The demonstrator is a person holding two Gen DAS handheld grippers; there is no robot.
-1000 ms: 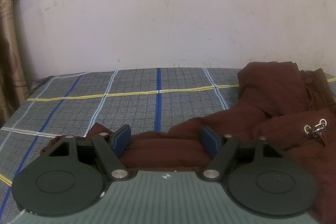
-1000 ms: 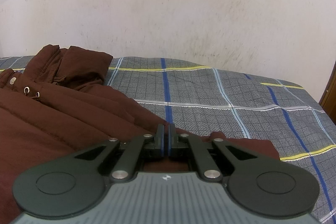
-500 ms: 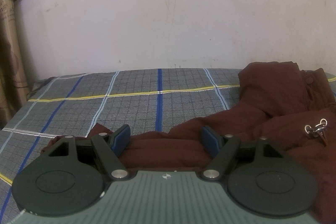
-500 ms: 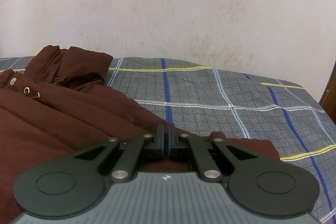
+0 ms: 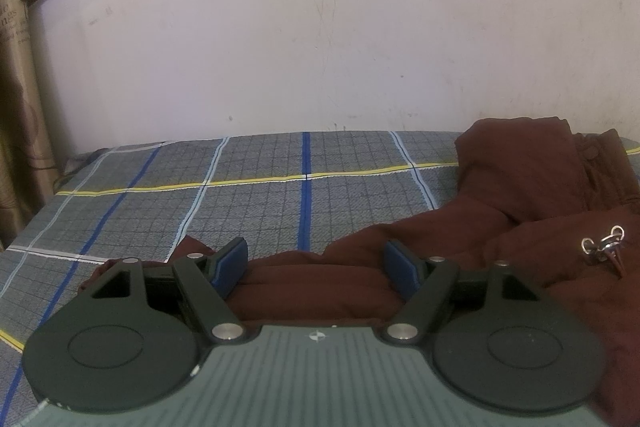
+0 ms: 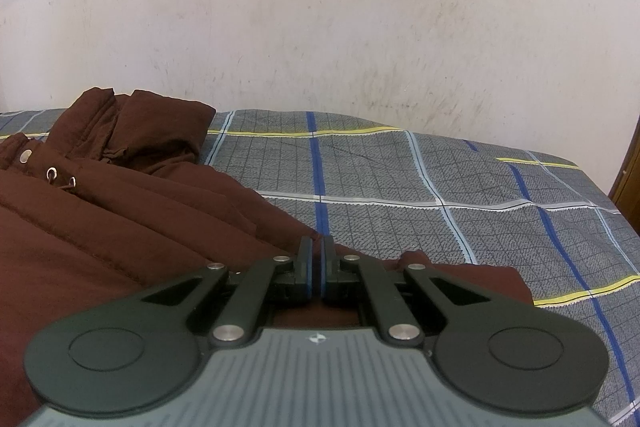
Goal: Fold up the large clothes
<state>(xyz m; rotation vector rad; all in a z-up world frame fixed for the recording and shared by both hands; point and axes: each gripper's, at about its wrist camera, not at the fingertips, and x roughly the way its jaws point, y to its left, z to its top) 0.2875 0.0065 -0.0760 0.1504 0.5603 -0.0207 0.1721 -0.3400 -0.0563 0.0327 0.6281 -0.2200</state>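
A large brown padded jacket [image 5: 532, 227] lies on the bed. Its hood is bunched at the far side, and metal eyelets with a cord [image 5: 604, 247] show on its front. My left gripper [image 5: 316, 261] is open, its blue pads on either side of the jacket's left sleeve [image 5: 316, 287]. In the right wrist view the jacket [image 6: 100, 227] fills the left. My right gripper [image 6: 317, 263] is shut over the right sleeve [image 6: 460, 279]. I cannot tell whether fabric is pinched between its pads.
The bed has a grey checked sheet [image 5: 248, 199] with blue, white and yellow stripes, also seen in the right wrist view [image 6: 460, 195]. A plain wall [image 5: 320, 47] stands right behind the bed. A curtain [image 5: 16, 131] hangs at far left. A wooden frame edge [image 6: 630, 179] shows at far right.
The left gripper has tilted slightly, so the bed and jacket sit a little lower in its view. The right gripper has not moved.
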